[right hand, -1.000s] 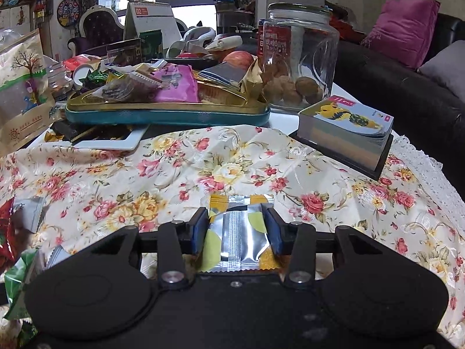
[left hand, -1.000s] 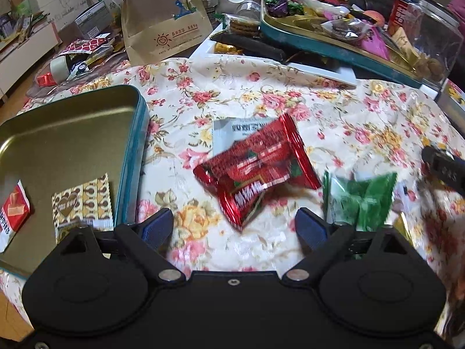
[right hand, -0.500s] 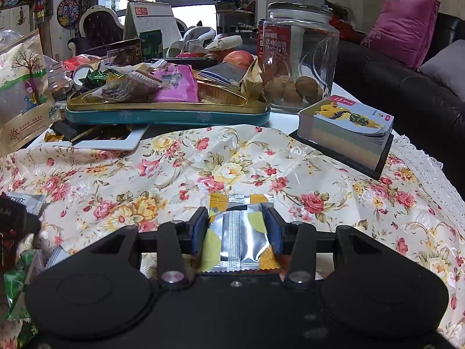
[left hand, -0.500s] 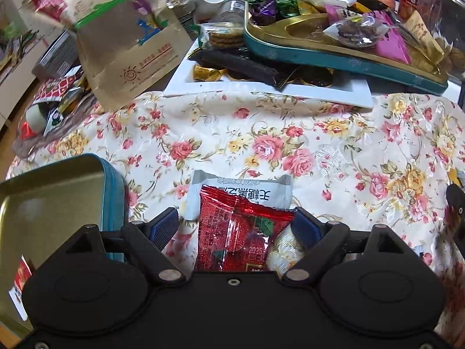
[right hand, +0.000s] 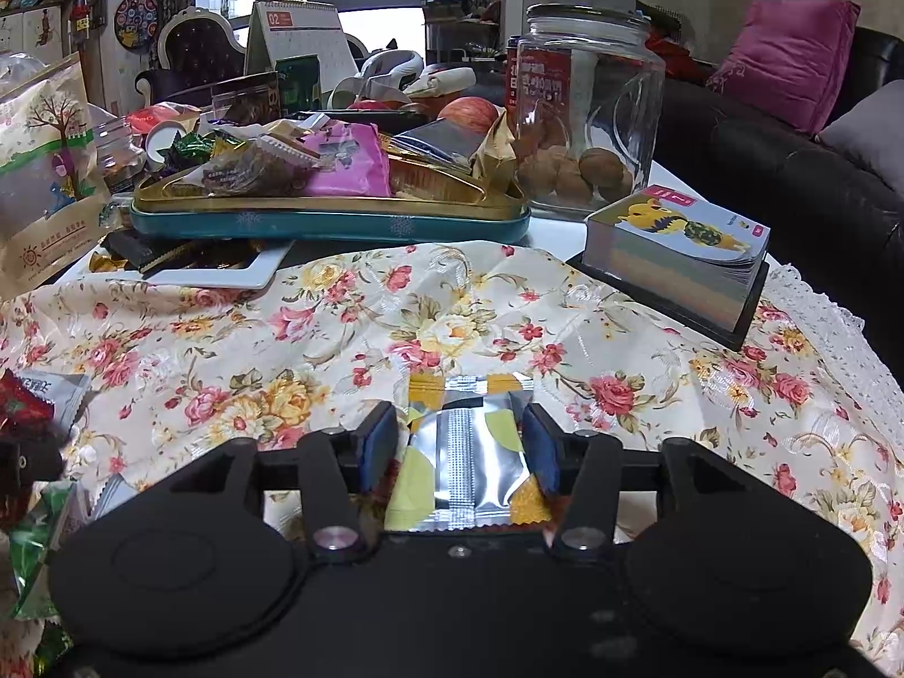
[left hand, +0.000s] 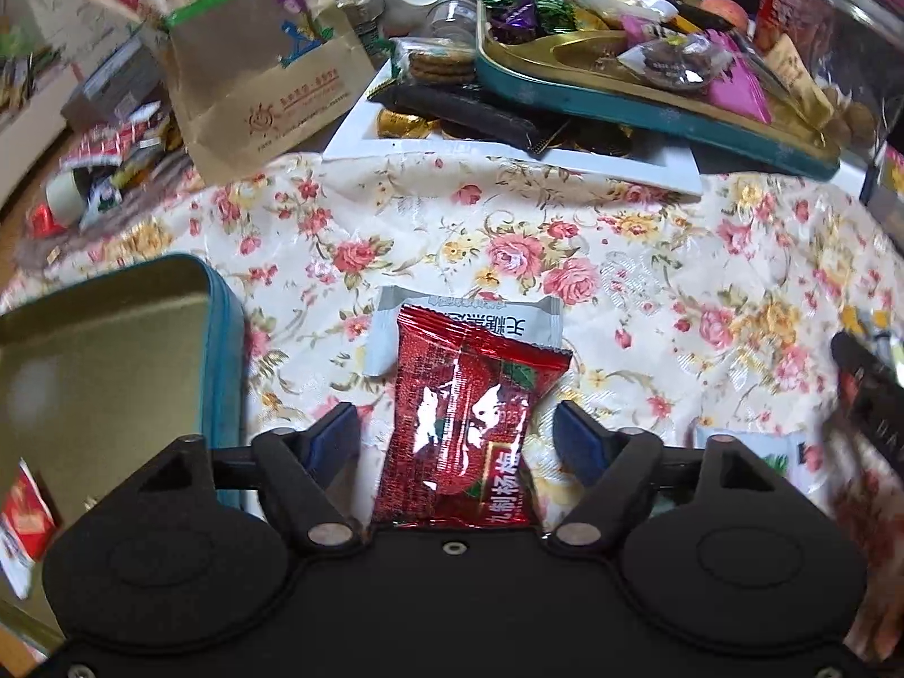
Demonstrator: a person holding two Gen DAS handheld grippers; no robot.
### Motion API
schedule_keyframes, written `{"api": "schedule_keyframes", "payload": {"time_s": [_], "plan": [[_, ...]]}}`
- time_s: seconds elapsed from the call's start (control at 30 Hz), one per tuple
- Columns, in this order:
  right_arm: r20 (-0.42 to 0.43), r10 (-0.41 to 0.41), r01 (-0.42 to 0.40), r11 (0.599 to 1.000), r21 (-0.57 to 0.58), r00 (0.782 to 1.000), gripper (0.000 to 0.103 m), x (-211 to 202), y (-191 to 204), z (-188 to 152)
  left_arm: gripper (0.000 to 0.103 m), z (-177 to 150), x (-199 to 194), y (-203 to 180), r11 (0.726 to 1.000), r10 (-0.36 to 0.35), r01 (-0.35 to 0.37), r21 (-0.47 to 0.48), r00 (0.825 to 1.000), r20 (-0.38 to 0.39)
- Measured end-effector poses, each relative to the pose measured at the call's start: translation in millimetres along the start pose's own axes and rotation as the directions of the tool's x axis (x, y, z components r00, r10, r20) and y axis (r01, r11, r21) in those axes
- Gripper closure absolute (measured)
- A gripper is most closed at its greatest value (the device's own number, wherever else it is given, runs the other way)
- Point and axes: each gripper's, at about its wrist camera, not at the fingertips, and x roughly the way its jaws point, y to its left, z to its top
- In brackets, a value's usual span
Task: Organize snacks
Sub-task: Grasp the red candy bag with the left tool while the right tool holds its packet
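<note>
Left gripper — jaws closing, blue pads still clear of the red snack packet that lies between them. A gap shows on each side of the wrapper. The packet's near end is cut off by the gripper body. It overlaps a grey-white packet, most of whose print is covered.

To the left, an open teal tin with a gold inside; only its corner and near wall show, the rest runs off frame. A red-and-white packet in it is half cut off and blurred.

Right gripper — jaws opening over a silver packet with yellow and green patches, seam side up, flat on the floral cloth. The right pad looks to be at the packet's edge, the left just off it; I cannot tell whether either presses. The packet's near end is hidden under the gripper body.

At the far left edge of the right wrist view, a dark blurred shape and a green wrapper, both cut off.

Beyond the cloth: a teal tray heaped with sweets, a glass jar with walnuts, a card block. The tray's contents overlap too much to sort out.
</note>
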Motion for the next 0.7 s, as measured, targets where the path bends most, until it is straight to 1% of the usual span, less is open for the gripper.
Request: {"api": "schedule_keyframes", "payload": {"time_s": [0.03,0.07,0.2,0.23,0.3,0.37,0.43,0.47,0.5,0.57,0.67,0.7], "plan": [[-0.001,0.001,-0.001,1.0,-0.003,1.0,0.043,0,0,0,0.035,1,0,2,1.0,-0.014,0.014,-0.021,1.0,0.001],[-0.003,0.0,0.0,1.0,-0.004,1.0,0.041,0,1,0,0.037,1,0,1,1.0,-0.004,0.004,-0.028,1.0,0.004],[-0.004,0.002,-0.002,1.0,0.001,1.0,0.04,0,1,0,0.038,0,-1,-4,1.0,0.013,-0.013,-0.005,1.0,0.017],[-0.004,0.0,0.0,1.0,0.001,1.0,0.038,0,1,0,0.038,-1,-2,-5,1.0,0.019,-0.019,0.004,1.0,0.021],[-0.007,-0.011,0.011,1.0,0.005,1.0,0.033,1,1,0,0.038,-1,-2,-6,1.0,0.021,-0.022,0.015,0.999,0.026],[-0.013,-0.018,0.018,1.0,0.018,1.0,0.024,2,-1,0,0.038,-2,-2,-5,1.0,0.015,-0.015,0.014,1.0,0.027],[-0.017,-0.015,0.016,1.0,0.022,1.0,0.02,2,-1,0,0.038,-2,-1,-1,1.0,-0.001,0.001,0.0,1.0,0.022],[-0.02,-0.016,0.017,1.0,0.016,1.0,0.017,3,0,0,0.035,-1,-1,0,1.0,-0.007,0.007,-0.005,1.0,0.02],[-0.022,-0.02,0.02,1.0,0.012,1.0,0.016,3,1,0,0.032,-2,0,1,1.0,-0.002,0.002,-0.005,1.0,0.018],[-0.024,-0.014,0.014,1.0,0.02,1.0,0.014,3,-1,0,0.031,-1,1,4,1.0,-0.004,0.004,-0.005,1.0,0.013],[-0.026,-0.014,0.014,1.0,0.016,1.0,0.013,3,1,0,0.031,-1,1,4,1.0,-0.01,0.01,0.0,1.0,0.005],[-0.026,-0.012,0.013,1.0,0.017,1.0,0.013,3,0,0,0.033,-1,0,3,1.0,-0.013,0.013,-0.002,1.0,-0.002]]}}
